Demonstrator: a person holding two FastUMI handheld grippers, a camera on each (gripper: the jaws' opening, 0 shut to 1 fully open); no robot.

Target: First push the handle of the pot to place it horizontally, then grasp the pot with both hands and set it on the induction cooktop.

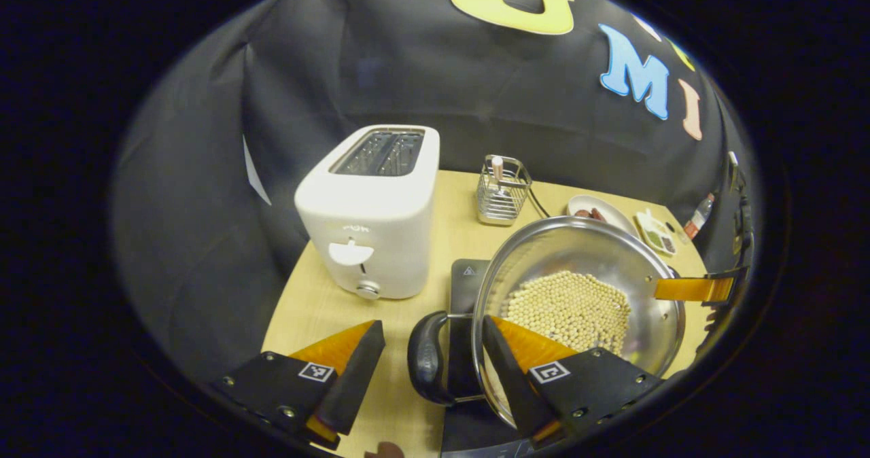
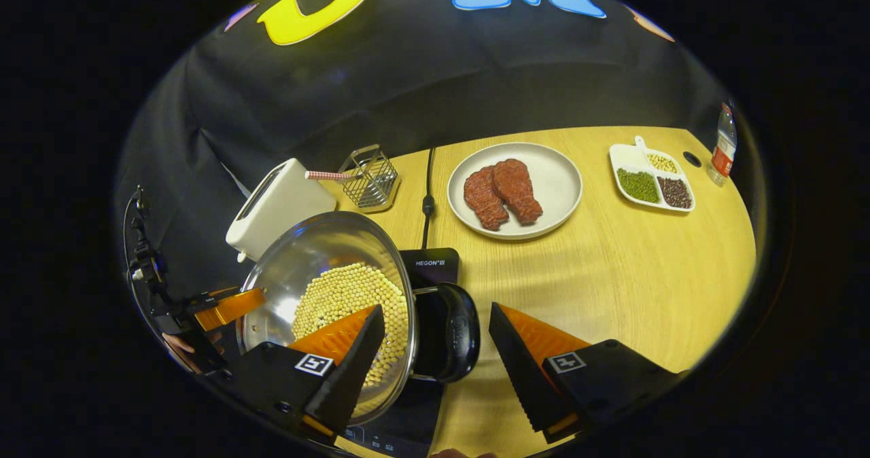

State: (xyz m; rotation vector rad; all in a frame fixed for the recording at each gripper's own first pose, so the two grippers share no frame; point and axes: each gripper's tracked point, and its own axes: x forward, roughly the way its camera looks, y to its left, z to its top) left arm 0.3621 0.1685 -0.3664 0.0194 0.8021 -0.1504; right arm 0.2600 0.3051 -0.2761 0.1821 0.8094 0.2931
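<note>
A steel pot (image 1: 578,261) holding pale beans rests over the black induction cooktop (image 1: 467,285). Its black loop handle (image 1: 425,359) lies between the fingers of my open left gripper (image 1: 431,323); one finger reaches over the pot's rim, and neither presses on the handle. At the pot's far rim is a finger of the right gripper (image 1: 693,288). In the right gripper view the pot (image 2: 319,268) sits on the cooktop (image 2: 431,264). Its other handle (image 2: 459,332) lies inside my open right gripper (image 2: 436,310). The left gripper's finger (image 2: 228,308) shows at the pot's far side.
A white toaster (image 1: 370,206) stands left of the pot, with a wire basket (image 1: 503,189) behind it. On the table's right are a plate of meat pieces (image 2: 516,189), a divided dish (image 2: 652,179) and a bottle (image 2: 724,142). A cable (image 2: 428,193) runs from the cooktop to the back.
</note>
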